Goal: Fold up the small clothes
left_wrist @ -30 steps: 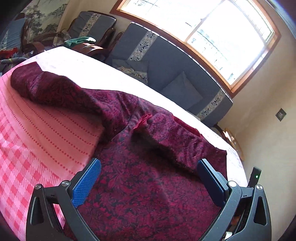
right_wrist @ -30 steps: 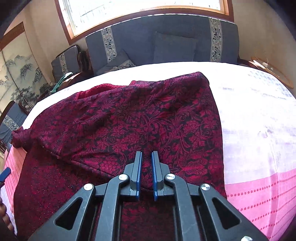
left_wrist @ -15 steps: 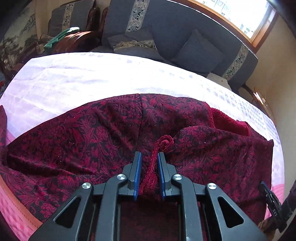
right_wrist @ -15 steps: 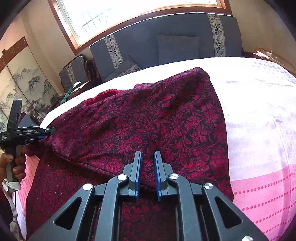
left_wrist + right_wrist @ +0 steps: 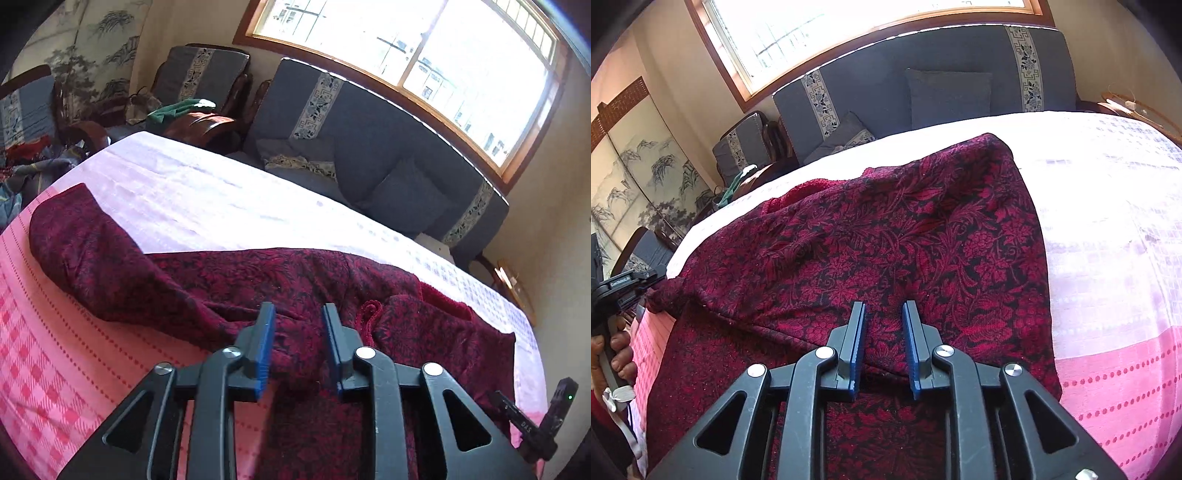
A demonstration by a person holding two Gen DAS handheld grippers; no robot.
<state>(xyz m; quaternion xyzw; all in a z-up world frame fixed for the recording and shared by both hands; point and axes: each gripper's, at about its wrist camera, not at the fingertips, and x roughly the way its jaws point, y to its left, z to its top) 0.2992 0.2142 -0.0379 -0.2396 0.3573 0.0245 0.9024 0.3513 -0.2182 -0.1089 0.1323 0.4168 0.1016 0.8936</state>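
Note:
A dark red floral garment (image 5: 288, 280) lies across the pink and white bed cover (image 5: 74, 354), one sleeve stretched out to the far left. My left gripper (image 5: 298, 314) is partly open just above a fold of the cloth, and whether it holds anything I cannot tell. The same garment fills the right wrist view (image 5: 886, 240), its upper layer folded over the lower one. My right gripper (image 5: 883, 312) is partly open over the folded edge, with nothing clearly pinched. The left gripper also shows at the far left of the right wrist view (image 5: 631, 284).
A grey sofa (image 5: 388, 147) with cushions stands behind the bed under a bright window (image 5: 424, 55). Armchairs (image 5: 199, 77) and a painted screen (image 5: 639, 177) are to the left. A clothes pile (image 5: 26, 166) lies beyond the bed's left end.
Both grippers have opened a little since half a second ago. The left gripper let the red trim slip out and swung left, so the sleeve shows again.

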